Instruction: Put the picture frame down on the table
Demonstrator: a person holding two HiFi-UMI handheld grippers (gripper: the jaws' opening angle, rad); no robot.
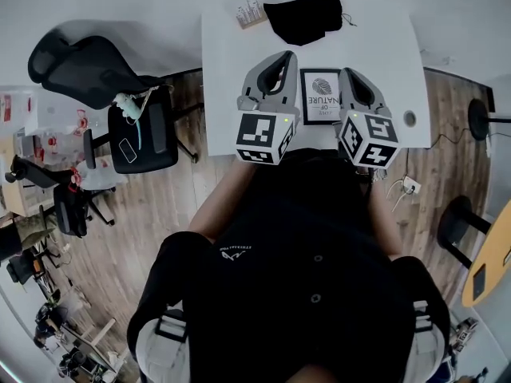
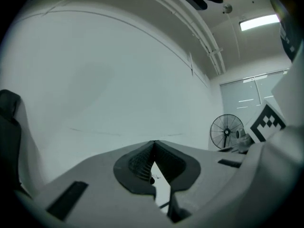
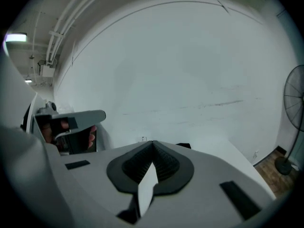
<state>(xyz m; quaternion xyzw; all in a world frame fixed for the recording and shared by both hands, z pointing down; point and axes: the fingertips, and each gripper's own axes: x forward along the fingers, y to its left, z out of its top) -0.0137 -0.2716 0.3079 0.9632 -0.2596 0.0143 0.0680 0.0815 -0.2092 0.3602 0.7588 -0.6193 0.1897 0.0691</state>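
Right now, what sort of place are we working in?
Probably an office or lab workroom: a white table, black office chairs on a wood floor, and a pedestal fan standing off to one side.

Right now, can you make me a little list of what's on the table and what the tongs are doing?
table: white
picture frame: lying face up on the table, between the two tongs, held by neither
left tongs: shut, nothing in them
right tongs: shut, nothing in them
black cloth: at the table's far end
small box: beside the black cloth
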